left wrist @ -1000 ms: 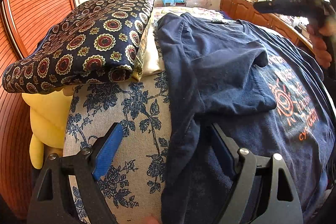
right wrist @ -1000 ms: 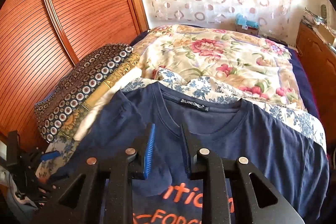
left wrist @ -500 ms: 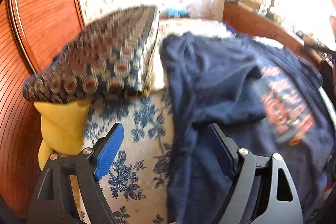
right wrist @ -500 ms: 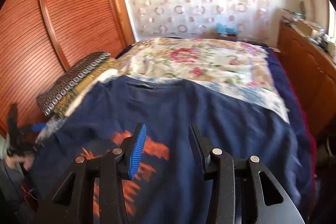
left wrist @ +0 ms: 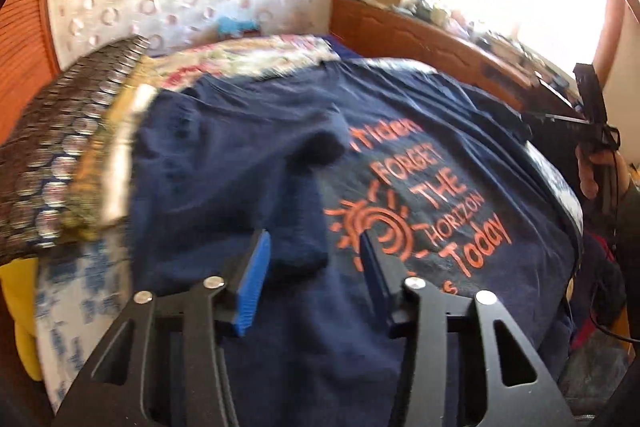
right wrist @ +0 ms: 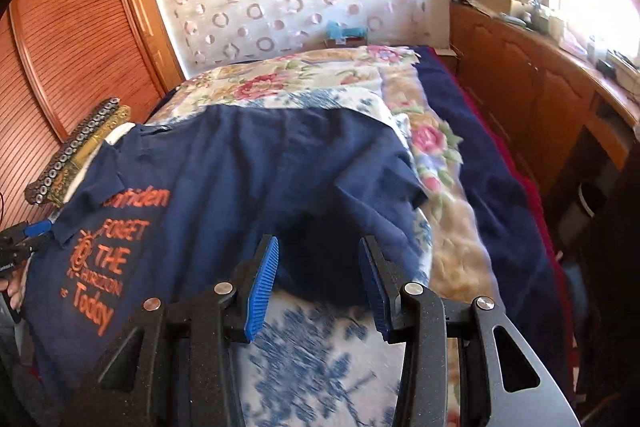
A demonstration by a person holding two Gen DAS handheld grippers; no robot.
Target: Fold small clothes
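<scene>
A navy T-shirt (left wrist: 248,163) with an orange print lies face up on the bed, its left sleeve folded in over the chest. My left gripper (left wrist: 316,259) hovers over the end of that folded sleeve. Its jaws are closing, with the sleeve end between them but the pads apart from it. In the right wrist view the T-shirt (right wrist: 260,167) fills the middle. My right gripper (right wrist: 320,263) stands open over the shirt's right side edge below the right sleeve (right wrist: 384,183). The right gripper (left wrist: 592,119) also shows at the far right of the left wrist view, held by a hand.
A patterned cushion (left wrist: 48,163) lies stacked on folded fabric to the left of the shirt. A floral bedspread (right wrist: 304,79) covers the bed beyond it. Louvred wooden doors (right wrist: 72,27) stand left, a cluttered wooden cabinet (right wrist: 520,79) right. Dark blue bedding (right wrist: 500,187) drapes the bed's right side.
My left gripper swung right from the shirt's left edge to over the folded sleeve, and its jaws narrowed. My right gripper let the sleeve go, opened wider and moved to the shirt's right edge.
</scene>
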